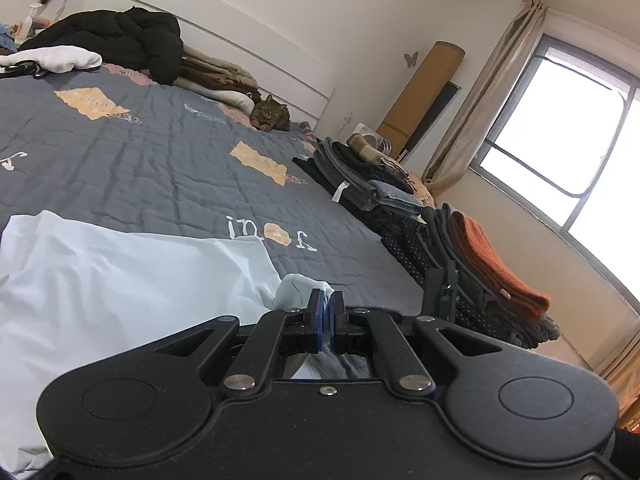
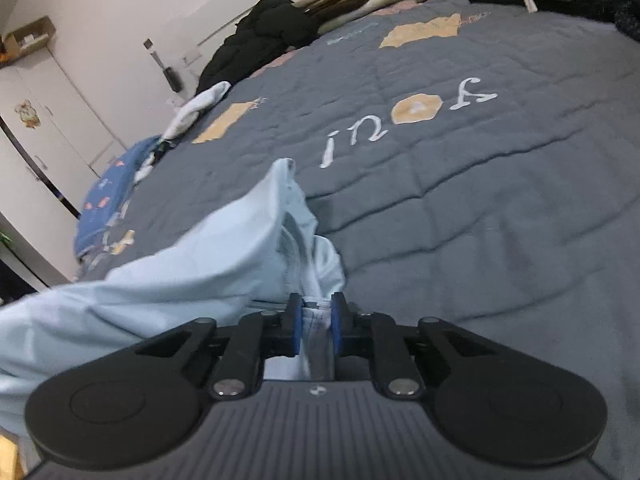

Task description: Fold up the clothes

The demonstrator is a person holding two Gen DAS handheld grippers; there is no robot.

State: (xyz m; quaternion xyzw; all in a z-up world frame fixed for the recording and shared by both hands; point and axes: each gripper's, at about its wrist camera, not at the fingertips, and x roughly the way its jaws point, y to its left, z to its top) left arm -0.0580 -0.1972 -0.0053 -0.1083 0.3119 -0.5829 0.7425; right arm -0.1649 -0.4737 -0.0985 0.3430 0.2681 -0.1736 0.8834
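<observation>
A pale blue garment (image 1: 120, 280) lies spread on the grey quilted bedspread (image 1: 140, 160). My left gripper (image 1: 326, 300) is shut on a bunched corner of that garment, which pokes out just past the blue pads. In the right wrist view the same pale blue garment (image 2: 192, 264) runs from the lower left up into a ridge. My right gripper (image 2: 316, 308) has its blue pads pressed on a fold of the cloth, with a white label showing between them.
Stacks of folded clothes (image 1: 440, 240), topped by an orange knit (image 1: 492, 264), line the right edge of the bed. A cat (image 1: 272, 116) lies near the headboard beside a black jacket (image 1: 120, 40). A white garment (image 2: 200, 108) and a blue patterned cloth (image 2: 108, 192) lie at the bed's left side.
</observation>
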